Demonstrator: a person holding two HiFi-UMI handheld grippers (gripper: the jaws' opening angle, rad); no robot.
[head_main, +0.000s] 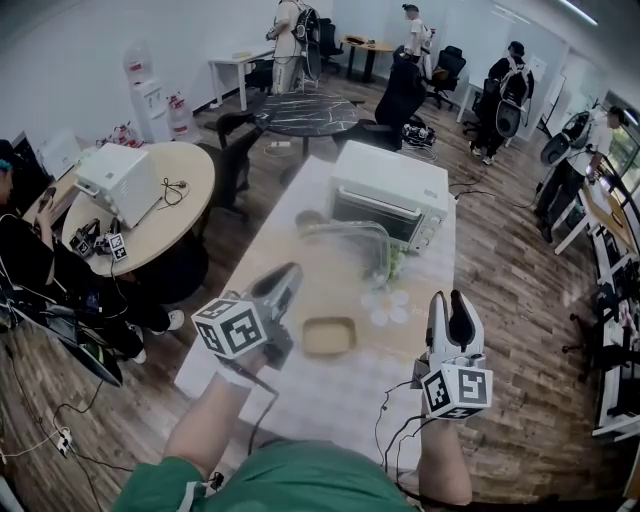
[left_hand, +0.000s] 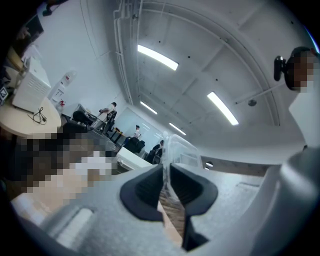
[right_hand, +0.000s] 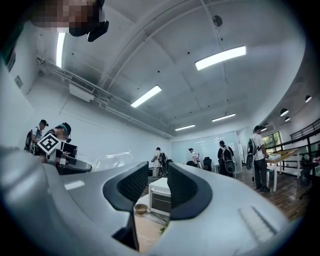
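Left gripper view: left tongs (left_hand: 166, 176) clamped on a clear plastic box (left_hand: 179, 150) – carrying step, likely. Right tongs (right_hand: 158, 186) slightly apart, empty. Next move needs a steady pinch.

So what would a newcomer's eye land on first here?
The left gripper, raised over the cloth-covered table, is shut on a clear plastic container. Behind it a white oven stands at the table's far end. A tan square tray lies on the table between the grippers, and the right gripper is open and empty.
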